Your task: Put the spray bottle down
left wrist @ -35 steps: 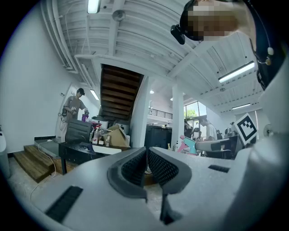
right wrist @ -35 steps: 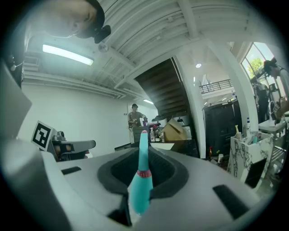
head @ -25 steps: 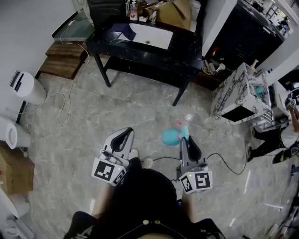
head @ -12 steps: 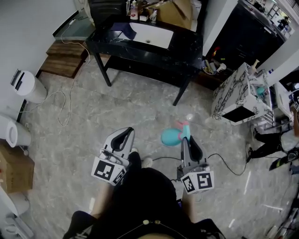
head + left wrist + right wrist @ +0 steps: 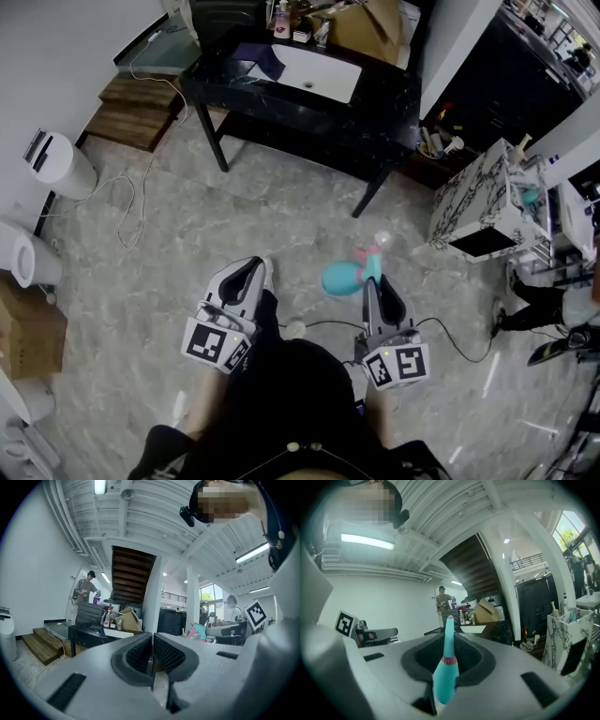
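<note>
The right gripper [image 5: 374,284] grasps the teal spray bottle [image 5: 341,277] in the air, well short of the black table [image 5: 384,98]; the left gripper [image 5: 246,274] is clenched and empty. Next, I judge, it must carry the bottle over the table, lower it, then release.

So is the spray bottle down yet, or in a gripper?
In a gripper: the right gripper is closed on the teal spray bottle, not yet set down.
</note>
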`<action>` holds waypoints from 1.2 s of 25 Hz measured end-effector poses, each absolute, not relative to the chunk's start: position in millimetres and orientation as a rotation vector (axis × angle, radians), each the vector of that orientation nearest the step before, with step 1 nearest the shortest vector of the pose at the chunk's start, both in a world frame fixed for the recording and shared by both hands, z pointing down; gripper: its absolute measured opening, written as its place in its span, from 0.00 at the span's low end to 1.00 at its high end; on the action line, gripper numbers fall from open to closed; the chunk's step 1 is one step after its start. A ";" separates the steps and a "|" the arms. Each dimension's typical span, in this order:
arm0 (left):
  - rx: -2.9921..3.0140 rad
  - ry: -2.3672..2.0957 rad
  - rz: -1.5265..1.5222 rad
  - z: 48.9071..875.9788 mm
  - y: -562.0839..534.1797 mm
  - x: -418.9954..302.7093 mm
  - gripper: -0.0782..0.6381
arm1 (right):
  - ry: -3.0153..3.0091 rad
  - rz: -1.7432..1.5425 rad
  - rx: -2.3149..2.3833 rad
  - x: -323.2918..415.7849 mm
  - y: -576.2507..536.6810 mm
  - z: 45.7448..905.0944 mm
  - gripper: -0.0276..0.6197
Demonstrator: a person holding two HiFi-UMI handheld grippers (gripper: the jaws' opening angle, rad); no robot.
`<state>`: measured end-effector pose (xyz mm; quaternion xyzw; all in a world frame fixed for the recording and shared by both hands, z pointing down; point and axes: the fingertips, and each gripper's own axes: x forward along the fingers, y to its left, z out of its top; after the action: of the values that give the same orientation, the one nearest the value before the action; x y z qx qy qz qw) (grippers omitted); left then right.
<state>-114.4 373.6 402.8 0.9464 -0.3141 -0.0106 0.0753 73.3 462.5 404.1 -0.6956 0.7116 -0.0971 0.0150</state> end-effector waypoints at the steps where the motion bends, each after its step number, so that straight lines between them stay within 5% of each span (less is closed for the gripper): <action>1: 2.835 -0.943 -0.032 403.1 365.0 -113.2 0.13 | 2.213 -0.301 -2.163 74.3 454.9 402.8 0.15; 30: 2.812 -0.881 -0.039 415.3 40.6 -93.0 0.13 | 2.316 -0.386 -2.154 78.1 131.6 412.0 0.15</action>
<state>-93.0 40.6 415.3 0.9497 -0.2975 -0.0131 0.0972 78.1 131.6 412.0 -0.6758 0.7267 -0.1210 -0.0226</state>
